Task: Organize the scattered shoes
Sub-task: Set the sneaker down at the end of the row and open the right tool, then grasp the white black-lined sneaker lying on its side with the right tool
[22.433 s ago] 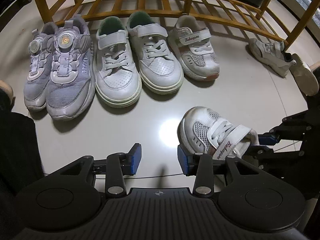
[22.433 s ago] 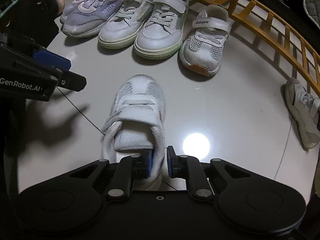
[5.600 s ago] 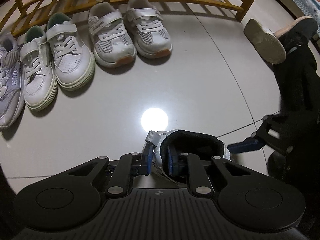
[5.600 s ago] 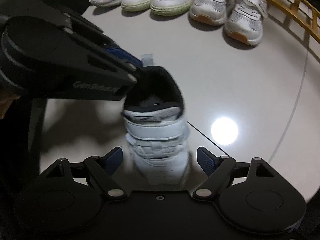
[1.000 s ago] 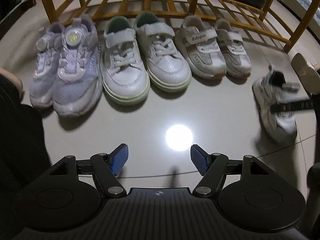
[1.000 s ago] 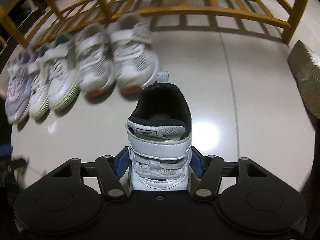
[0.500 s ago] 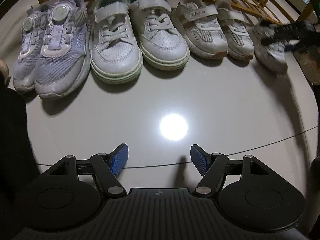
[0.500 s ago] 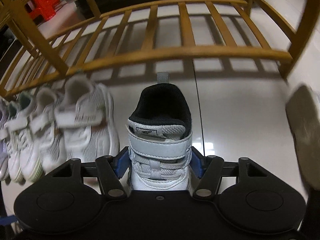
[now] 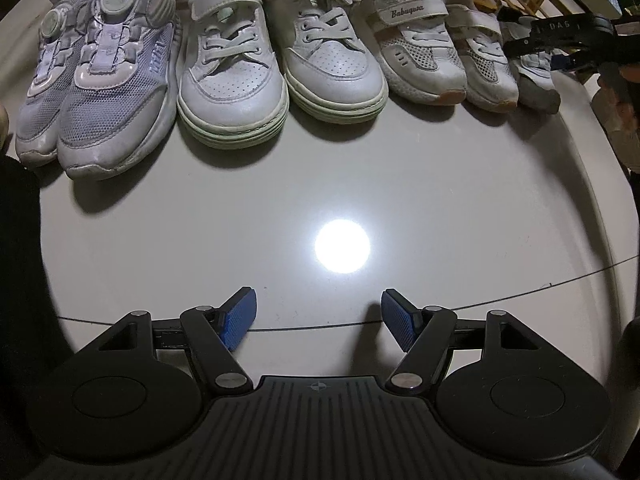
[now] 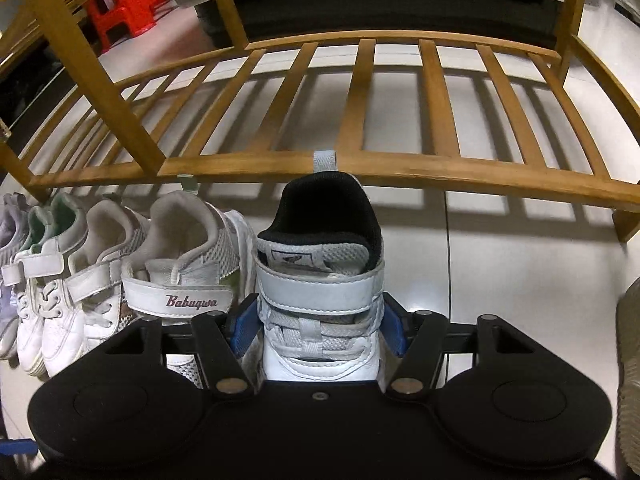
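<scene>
Blue-padded fingers of the right gripper sit on either side of a white strap sneaker with a black lining, and the jaws are opening; the pads are right against its flanks, though I cannot tell from here whether they press on it. That shoe stands at the right end of the row, heel toward the wooden slatted rack, just beside the Babugwa mesh sneaker. Over on the left, the left gripper hangs above the bare, glossy floor, its jaws standing apart with nothing between them.

From that side the whole line reads clearly: a lilac pair with dial fasteners, then a white pair with pale green soles, then the Babugwa pair, all toes pointing away from the rack and touching or nearly touching their neighbours. At the far right edge of the right wrist view, the pale ribbed sole of another shoe lies apart from the row. A red plastic stool stands behind the rack.
</scene>
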Demonstrator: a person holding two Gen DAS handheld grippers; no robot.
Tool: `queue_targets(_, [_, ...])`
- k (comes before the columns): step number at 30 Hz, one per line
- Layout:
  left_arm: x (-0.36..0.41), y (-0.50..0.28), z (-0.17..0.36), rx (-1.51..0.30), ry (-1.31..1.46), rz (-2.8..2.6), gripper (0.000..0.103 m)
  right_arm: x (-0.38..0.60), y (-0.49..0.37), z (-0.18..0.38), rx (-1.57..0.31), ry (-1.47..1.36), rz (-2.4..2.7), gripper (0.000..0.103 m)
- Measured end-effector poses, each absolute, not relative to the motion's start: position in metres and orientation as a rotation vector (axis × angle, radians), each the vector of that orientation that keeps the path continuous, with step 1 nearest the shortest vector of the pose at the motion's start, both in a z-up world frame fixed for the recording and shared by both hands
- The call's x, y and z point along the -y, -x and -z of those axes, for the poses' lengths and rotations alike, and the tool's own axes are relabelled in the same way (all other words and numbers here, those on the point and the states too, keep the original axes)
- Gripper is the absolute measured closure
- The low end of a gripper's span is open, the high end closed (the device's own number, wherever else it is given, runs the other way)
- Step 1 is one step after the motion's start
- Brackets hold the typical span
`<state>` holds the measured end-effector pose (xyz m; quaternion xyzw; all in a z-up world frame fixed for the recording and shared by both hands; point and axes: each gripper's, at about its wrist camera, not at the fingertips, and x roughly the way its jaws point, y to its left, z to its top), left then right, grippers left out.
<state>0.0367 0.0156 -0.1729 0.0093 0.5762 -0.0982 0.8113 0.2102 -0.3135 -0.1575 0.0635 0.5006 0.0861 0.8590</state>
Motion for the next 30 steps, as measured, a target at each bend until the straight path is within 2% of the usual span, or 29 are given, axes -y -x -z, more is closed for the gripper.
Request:
queue_targets(7, [-0.018,-0.034,0.172,-1.231,-0.004,0.205,0.033,0.333,-0.181,0.129,-0.994,-0.137,-0.125,0.026])
queue_targets(14, [-0.019,-0.030,0.172,-1.227,0.000,0.202,0.033,0.409,-0.150,0.092,-0.942,-0.115,0.147,0.021])
queue_targets(19, [-0.020,-0.028,0.172,-1.228,0.004,0.194,0.033,0.457,-0.143,0.099,-1.001,-0.150,0.319,0.020])
queue_targets(26, [-0.019,-0.025,0.171,-1.227,-0.005,0.192,0.032,0.482,-0.134,0.138,-1.110,-0.194,0.411,0.020])
queue_targets(29, [-0.019,-0.024,0.171,-1.227,-0.009,0.191,0.032,0.479,-0.129,0.152,-1.125,-0.154,0.438,0.026])
queue_targets(30, [-0.018,-0.023,0.170,-1.228,-0.011,0.191,0.032,0.477,-0.130,0.154,-1.129,-0.133,0.445,0.032])
